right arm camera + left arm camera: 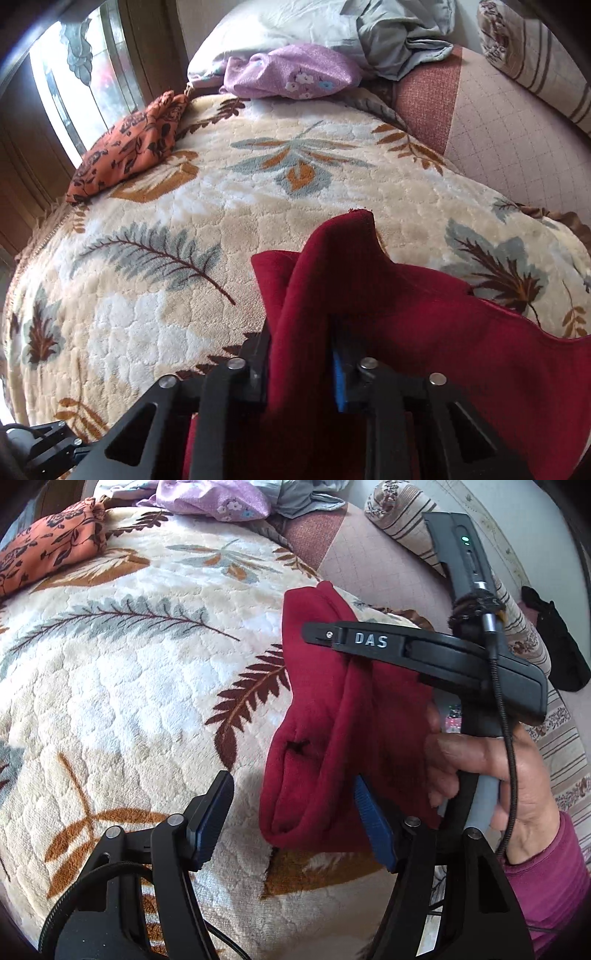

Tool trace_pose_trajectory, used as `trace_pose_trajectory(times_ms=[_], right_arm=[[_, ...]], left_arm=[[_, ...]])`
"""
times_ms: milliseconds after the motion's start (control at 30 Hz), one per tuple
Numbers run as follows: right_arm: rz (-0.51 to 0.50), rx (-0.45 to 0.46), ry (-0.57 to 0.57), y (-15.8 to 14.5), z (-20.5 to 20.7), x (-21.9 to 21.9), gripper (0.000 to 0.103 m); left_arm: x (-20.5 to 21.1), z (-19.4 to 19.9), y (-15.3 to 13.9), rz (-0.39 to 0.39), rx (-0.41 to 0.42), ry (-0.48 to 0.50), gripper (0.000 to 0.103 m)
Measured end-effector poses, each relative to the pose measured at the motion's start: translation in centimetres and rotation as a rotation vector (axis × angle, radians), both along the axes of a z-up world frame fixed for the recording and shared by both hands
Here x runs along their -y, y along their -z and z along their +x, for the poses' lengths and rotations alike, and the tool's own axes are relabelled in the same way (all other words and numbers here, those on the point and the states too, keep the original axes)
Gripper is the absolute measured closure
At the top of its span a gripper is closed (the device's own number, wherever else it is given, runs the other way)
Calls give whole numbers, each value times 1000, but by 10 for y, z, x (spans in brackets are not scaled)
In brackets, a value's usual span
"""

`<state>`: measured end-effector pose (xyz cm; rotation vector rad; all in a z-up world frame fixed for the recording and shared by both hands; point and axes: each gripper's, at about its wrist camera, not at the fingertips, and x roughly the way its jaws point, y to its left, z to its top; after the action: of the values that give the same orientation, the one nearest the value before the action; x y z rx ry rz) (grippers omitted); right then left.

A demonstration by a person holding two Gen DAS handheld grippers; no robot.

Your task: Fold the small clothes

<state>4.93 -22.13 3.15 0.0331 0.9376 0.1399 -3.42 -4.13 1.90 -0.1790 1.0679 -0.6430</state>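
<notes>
Counted items: one red garment (314, 738), one leaf-patterned blanket (129, 664), one orange floral cloth (48, 557), one lilac floral cloth (291, 72), one striped pillow (535, 62), two grippers.

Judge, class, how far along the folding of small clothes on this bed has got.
Possibly done: an orange floral cloth lies bundled at the blanket's far edge. In hand: the right gripper is shut on the red garment, which hangs bunched, while the left gripper is open beside it. Left: flattening and folding the garment; the lilac cloth looks unfolded.
</notes>
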Motion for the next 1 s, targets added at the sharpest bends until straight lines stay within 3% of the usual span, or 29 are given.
trace_pose_trajectory(times_ms=[133,333,400,467,600,667,733,867,1000], right_arm=[[86,40,22,-17,-21,24,86],[156,19,39,-16,-28,39,87],[147,13,25,-16,-28,36,86],[130,2,3,-15,-25,30,86],[85,-49,-24,-11,-8,15,85],[54,-73,-38,-6,2,7,76],[20,-101,-48,1,13,0,55],[-53,-122,-56,12,24,-10,54],[-64,-109,-49,15,22,-10,57]], left_arm=[[16,4,0,-8,23,24,34],[44,-1,7,-10,72,99,34],[42,3,15,-32,34,74,36],[38,6,18,-51,10,48,45],[32,5,18,-64,-4,32,45],[34,4,18,-43,1,36,45],[36,4,18,-32,4,36,45],[38,5,18,-24,-2,27,45],[51,8,18,16,21,32,44]])
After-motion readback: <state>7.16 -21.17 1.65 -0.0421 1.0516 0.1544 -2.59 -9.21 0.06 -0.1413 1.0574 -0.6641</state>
